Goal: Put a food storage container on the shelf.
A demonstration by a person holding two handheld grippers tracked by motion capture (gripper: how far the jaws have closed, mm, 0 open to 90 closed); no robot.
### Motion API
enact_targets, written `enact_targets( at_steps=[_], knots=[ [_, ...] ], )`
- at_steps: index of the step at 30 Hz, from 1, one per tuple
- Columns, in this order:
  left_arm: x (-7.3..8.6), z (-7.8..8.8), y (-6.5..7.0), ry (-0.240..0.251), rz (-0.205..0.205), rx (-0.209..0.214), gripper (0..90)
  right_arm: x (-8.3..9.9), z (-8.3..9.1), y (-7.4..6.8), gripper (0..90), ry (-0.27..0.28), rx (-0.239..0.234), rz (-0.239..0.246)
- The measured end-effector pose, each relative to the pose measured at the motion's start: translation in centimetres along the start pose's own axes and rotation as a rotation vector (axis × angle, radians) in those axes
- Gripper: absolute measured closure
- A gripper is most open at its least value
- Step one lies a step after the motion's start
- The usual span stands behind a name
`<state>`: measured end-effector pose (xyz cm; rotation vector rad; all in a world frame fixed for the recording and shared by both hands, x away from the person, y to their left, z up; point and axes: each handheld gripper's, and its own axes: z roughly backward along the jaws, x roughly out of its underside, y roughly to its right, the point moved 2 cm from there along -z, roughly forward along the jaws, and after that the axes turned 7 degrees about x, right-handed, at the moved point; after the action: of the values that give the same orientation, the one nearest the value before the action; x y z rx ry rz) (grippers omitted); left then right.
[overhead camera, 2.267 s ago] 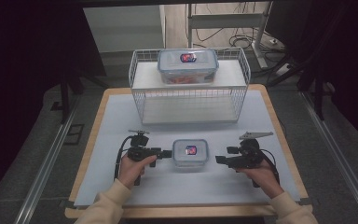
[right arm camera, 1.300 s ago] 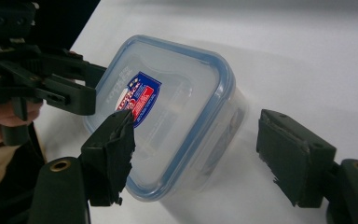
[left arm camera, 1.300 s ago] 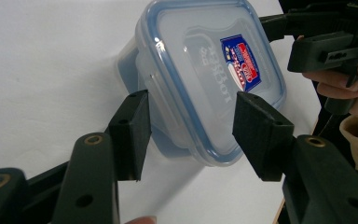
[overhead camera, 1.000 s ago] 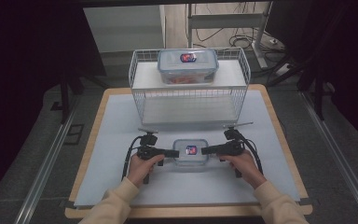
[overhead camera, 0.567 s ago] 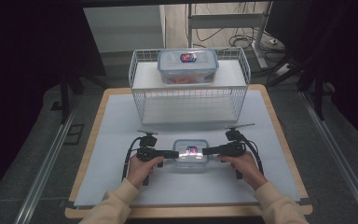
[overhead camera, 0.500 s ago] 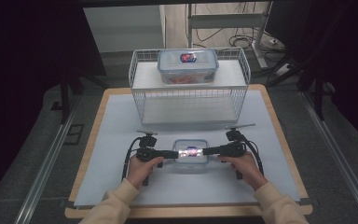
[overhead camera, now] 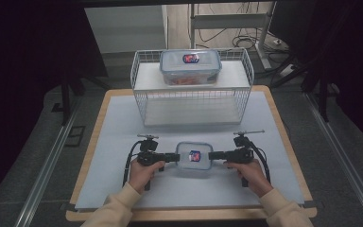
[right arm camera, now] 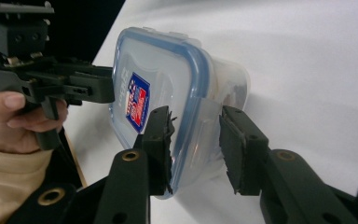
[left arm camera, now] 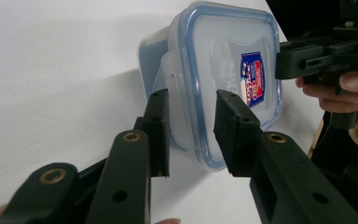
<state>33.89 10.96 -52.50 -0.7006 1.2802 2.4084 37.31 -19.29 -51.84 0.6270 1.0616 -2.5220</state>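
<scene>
A small clear container point(overhead camera: 194, 156) with a blue-rimmed lid and a red-and-blue label lies near the front middle of the white mat. My left gripper point(overhead camera: 172, 156) meets its left end and my right gripper point(overhead camera: 215, 155) its right end. In the left gripper view, the container point(left arm camera: 233, 56) has its lid rim and side latch flap between the jaws of the left gripper point(left arm camera: 191, 100), which is shut on them. In the right gripper view, the right gripper point(right arm camera: 196, 116) is shut on the opposite rim and flap of the container point(right arm camera: 158, 65).
A white wire basket point(overhead camera: 142, 104) stands at the back of the table. A larger lidded container point(overhead camera: 190, 66) rests on top of it. The mat point(overhead camera: 123, 123) lies on a wooden tabletop whose edge point(overhead camera: 283, 123) borders it. Cables hang behind the table.
Both grippers have moved inward from the sides of the small container to its two ends and have shut on its lid rim and latches. The container has stayed about where it was.
</scene>
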Motion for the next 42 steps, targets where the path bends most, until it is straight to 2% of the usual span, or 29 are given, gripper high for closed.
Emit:
enact_targets(
  at_steps=[4, 8, 14, 30, 34, 38, 42],
  knots=[
    [0.2, 0.1, 0.0, 0.005, -0.003, 0.0, 68.5, 0.1, 0.1, -0.1, 66.5, 0.013, -0.001, -0.021],
    [0.3, 0.4, 0.1, 0.012, -0.007, 0.005, 71.5, 0.1, 0.3, 0.1, 70.9, 0.03, -0.022, -0.064],
    [0.4, 0.4, 0.3, 0.017, -0.036, -0.009, 71.6, 0.1, 0.3, -0.1, 71.0, 0.036, -0.011, -0.051],
    [0.1, 0.6, 0.8, 0.038, -0.068, -0.017, 72.7, 0.1, 0.5, 0.0, 73.9, 0.065, 0.013, -0.038],
    [0.2, 0.5, 0.5, 0.032, -0.057, -0.016, 72.7, 0.1, 0.4, 0.0, 72.9, 0.065, 0.002, -0.025],
    [0.2, 0.5, 0.3, 0.029, -0.047, -0.009, 72.1, 0.3, -0.2, 0.1, 66.7, 0.029, -0.009, -0.019],
    [0.1, 0.4, 0.1, 0.034, -0.046, 0.0, 70.8, 0.3, -0.6, 0.1, 60.0, 0.016, 0.001, 0.016]
  ],
)
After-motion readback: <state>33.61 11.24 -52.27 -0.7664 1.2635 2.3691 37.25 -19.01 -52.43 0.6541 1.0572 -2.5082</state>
